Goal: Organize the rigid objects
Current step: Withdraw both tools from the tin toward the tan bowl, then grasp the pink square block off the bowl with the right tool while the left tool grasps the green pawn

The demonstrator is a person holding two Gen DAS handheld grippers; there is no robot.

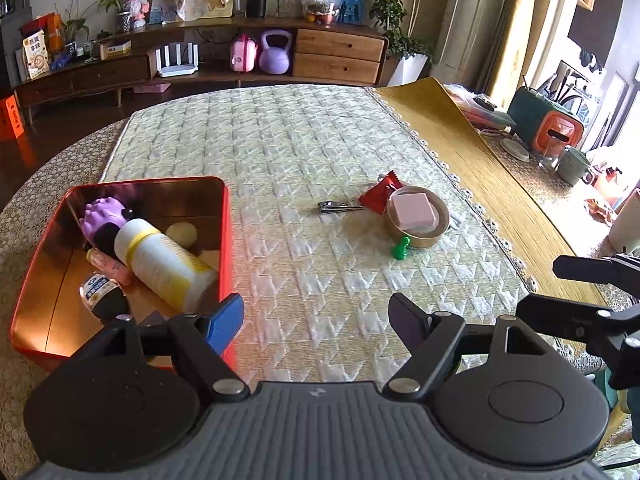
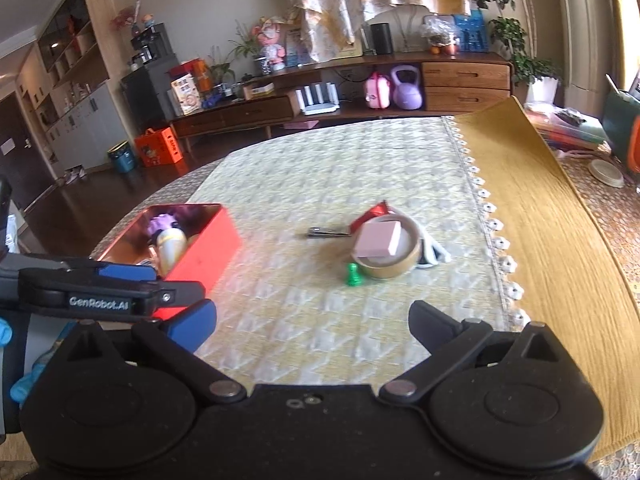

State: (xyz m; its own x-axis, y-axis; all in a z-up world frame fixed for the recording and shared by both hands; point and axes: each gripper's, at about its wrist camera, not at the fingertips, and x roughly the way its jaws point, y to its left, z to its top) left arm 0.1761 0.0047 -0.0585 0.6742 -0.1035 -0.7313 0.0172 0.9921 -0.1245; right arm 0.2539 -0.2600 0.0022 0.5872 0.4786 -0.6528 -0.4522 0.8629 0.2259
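Observation:
A red tin box (image 1: pixel 226 216) (image 2: pixel 208 240) sits at the left of the quilted mat and holds a white and yellow bottle (image 1: pixel 160 260), a purple toy (image 1: pixel 102 216) and small items. Mid-mat lie a nail clipper (image 1: pixel 340 206) (image 2: pixel 328 233), a red packet (image 1: pixel 378 196), a tape roll (image 1: pixel 416 236) (image 2: pixel 394 268) with a pink block (image 1: pixel 412 210) (image 2: pixel 380 238) on top, and a green pawn (image 1: pixel 401 249) (image 2: pixel 353 274). My left gripper (image 1: pixel 316 320) hovers open and empty beside the box's near corner. My right gripper (image 2: pixel 312 324) is open, empty, short of the pawn.
A yellow runner (image 2: pixel 560 240) with a lace edge covers the table's right side. Cups, a lid and a green and orange appliance (image 1: pixel 552 124) stand at the far right. A low wooden sideboard (image 1: pixel 240 64) lies beyond the table. The other gripper shows at each view's edge.

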